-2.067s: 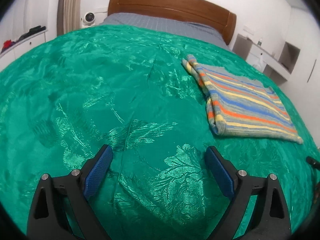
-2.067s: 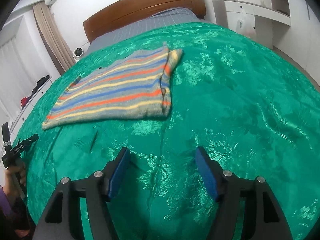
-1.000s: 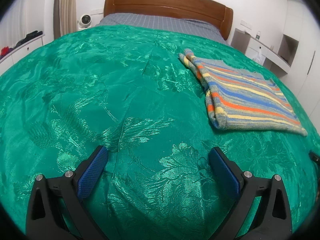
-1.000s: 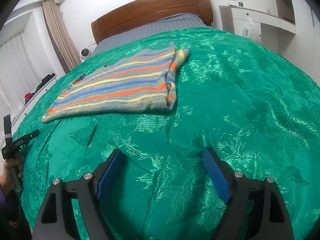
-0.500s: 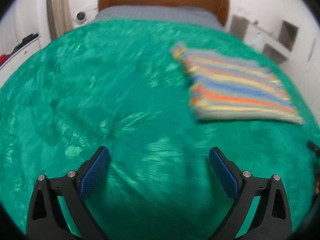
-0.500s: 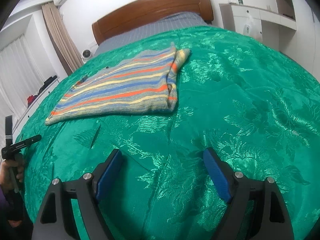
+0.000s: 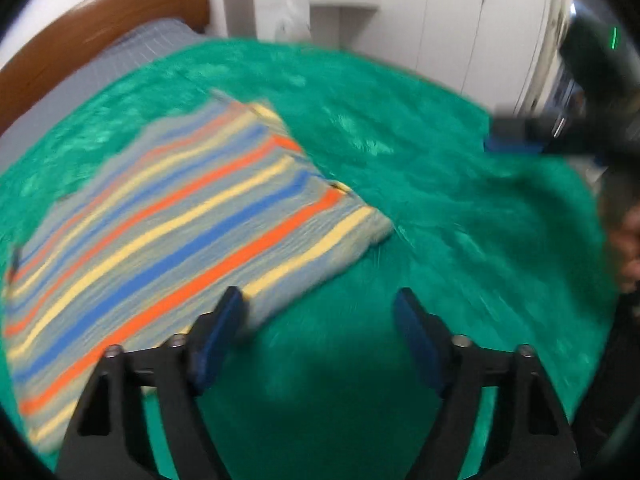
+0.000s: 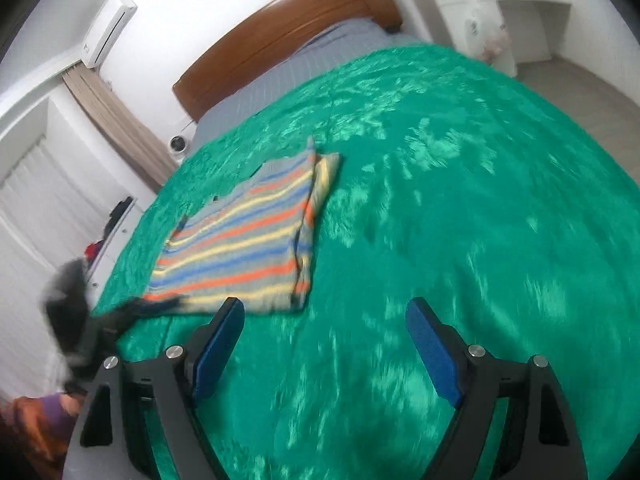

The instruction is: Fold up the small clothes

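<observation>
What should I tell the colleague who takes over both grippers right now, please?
Left gripper: open, empty, at the near edge of the striped sweater.
Right gripper: open, empty, over the green bedspread, the sweater ahead to its left.
Done: the sweater lies flat and seems partly folded, one side edge doubled over.
Left: likely the remaining folds; neither gripper holds it yet. Both views are blurred.

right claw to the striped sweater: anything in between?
Only bare green bedspread between the open right claw and striped sweater, per right wrist view.
</observation>
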Available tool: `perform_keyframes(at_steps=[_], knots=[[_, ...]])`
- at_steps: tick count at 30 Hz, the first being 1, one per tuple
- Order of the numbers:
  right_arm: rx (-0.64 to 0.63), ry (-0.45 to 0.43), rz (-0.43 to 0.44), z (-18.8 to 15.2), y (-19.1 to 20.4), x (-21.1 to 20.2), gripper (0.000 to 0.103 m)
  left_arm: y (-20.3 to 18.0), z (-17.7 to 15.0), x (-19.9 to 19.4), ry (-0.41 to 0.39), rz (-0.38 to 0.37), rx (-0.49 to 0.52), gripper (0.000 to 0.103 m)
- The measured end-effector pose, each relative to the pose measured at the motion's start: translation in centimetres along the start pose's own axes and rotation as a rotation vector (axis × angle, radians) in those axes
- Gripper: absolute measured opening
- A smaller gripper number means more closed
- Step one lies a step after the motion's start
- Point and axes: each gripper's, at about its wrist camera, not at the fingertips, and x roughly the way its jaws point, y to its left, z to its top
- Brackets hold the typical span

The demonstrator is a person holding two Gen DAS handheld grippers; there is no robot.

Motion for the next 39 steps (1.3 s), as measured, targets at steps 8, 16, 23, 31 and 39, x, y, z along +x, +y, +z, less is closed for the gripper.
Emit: perform_keyframes(at_steps=[8,16,23,31,39], knots=[[0.039,0.215,0.134,9.7,-1.2,11.7,0.06,-2.5,1.5,2.9,-0.047,0.133,0.121,0.008],[0.04,0.3,0.146,13.3,0.5,21.2,0.013,2.5,0.6,-0.9,-0.185,-0.025,-0.119,0.004],[-0.127,0.225,0.192,15.6,9.0,18.0,0.012,9.8,-3.6,-8.4,-0.347,-0.063,-0.433,0.004],[-0.262,0.278,0.279,13.8,23.6,24.7,0.012,18.4,-11.0,-12.5,-0.378,0.008,-0.694,0.004],[-0.349,0.381,0.254,8.9,32.0,33.3,0.012,23.6,-16.7,-12.2,-0.314,0.058,-0.857,0.005]])
